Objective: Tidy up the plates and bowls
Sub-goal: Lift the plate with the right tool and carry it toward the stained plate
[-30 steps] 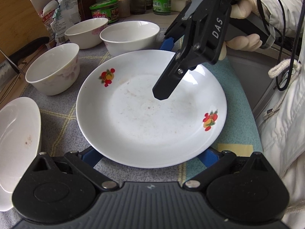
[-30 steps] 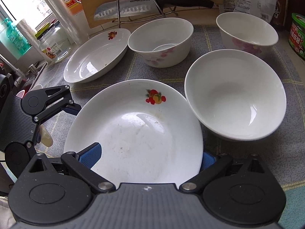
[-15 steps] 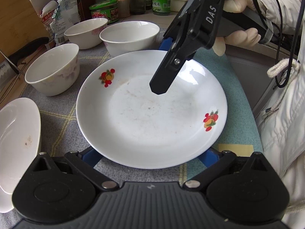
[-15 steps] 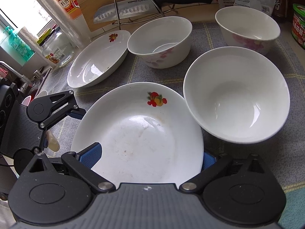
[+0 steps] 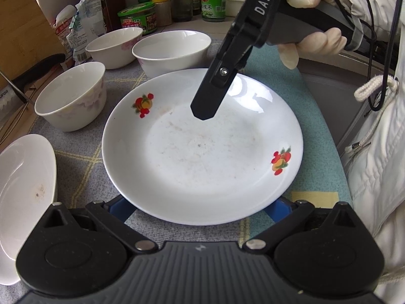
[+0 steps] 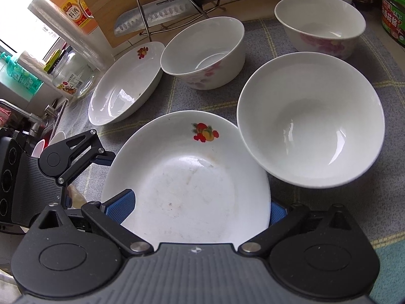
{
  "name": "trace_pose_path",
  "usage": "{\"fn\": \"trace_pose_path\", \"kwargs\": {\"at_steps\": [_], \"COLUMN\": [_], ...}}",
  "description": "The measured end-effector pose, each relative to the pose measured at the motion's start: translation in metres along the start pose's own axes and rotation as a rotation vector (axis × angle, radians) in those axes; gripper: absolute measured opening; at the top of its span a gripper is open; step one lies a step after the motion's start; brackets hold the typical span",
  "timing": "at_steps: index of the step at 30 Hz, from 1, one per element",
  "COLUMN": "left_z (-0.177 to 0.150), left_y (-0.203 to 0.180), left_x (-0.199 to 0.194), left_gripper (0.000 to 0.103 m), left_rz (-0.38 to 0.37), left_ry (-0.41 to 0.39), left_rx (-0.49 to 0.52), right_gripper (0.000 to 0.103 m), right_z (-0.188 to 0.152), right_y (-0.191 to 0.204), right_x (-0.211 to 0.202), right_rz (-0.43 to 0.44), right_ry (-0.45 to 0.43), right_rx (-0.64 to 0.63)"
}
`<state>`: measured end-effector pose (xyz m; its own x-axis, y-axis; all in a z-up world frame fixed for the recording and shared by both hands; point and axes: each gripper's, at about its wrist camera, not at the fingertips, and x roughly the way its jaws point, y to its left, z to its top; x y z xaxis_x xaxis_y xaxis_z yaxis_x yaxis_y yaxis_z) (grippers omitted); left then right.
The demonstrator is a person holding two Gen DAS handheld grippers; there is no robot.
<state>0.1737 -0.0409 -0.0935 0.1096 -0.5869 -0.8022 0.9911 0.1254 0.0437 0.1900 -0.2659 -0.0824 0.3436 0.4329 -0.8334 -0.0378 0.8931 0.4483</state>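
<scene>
A white plate (image 5: 202, 157) with two fruit prints lies flat on the grey checked cloth (image 5: 78, 167). My left gripper (image 5: 200, 210) is open, its blue pads wide apart at the plate's near rim. My right gripper (image 6: 200, 207) is open too and hovers just over the same plate (image 6: 187, 185), pads spread across it. From the left wrist, one of its black fingers (image 5: 210, 96) hangs above the plate's far half, held by a gloved hand (image 5: 314, 43). Three white bowls (image 6: 308, 119) (image 6: 202, 53) (image 6: 319, 22) stand beyond the plate. A second fruit-print plate (image 6: 126, 86) lies to the left.
A knife (image 6: 162, 12) rests on a wire rack before a wooden board. Jars and bottles (image 5: 138, 17) line the back of the counter. A sink tap (image 6: 33, 119) is at the left. A person's white sleeve (image 5: 379, 152) fills the right of the left wrist view.
The right gripper has rolled, and its handle has risen in the left wrist view; its fingertip drifted slightly left over the plate. The left gripper and the plate have stayed put.
</scene>
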Motion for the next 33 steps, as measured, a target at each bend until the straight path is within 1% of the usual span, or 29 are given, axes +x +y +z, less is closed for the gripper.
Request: {"fn": "trace_pose_path", "kwargs": {"at_steps": [6,15,22,28,33], "left_z": [0.000,-0.001,-0.001,-0.004,-0.007], "left_y": [-0.001,-0.004,-0.012,-0.025,-0.036], "left_x": [0.000,-0.009,-0.019,-0.031,-0.039], "left_gripper": [0.102,0.102,0.102,0.102,0.102], "left_rz": [0.008,0.020,0.044,0.078,0.120], "left_ry": [0.005,0.006,0.008,0.007,0.009], "left_rx": [0.001,-0.022,-0.055,-0.096,-0.141], "right_gripper": [0.103,0.103,0.103,0.103,0.103], "right_z": [0.001,0.001,0.000,-0.001,-0.002], "right_y": [-0.003,0.003,0.011,0.019,0.028], "right_x": [-0.001,-0.004,-0.008,-0.011,-0.015], "right_rz": [0.010,0.012,0.026,0.041,0.068], "right_ry": [0.000,-0.002,0.000,0.010,0.020], "right_rx": [0.025,-0.006,-0.042,-0.078,-0.129]}}
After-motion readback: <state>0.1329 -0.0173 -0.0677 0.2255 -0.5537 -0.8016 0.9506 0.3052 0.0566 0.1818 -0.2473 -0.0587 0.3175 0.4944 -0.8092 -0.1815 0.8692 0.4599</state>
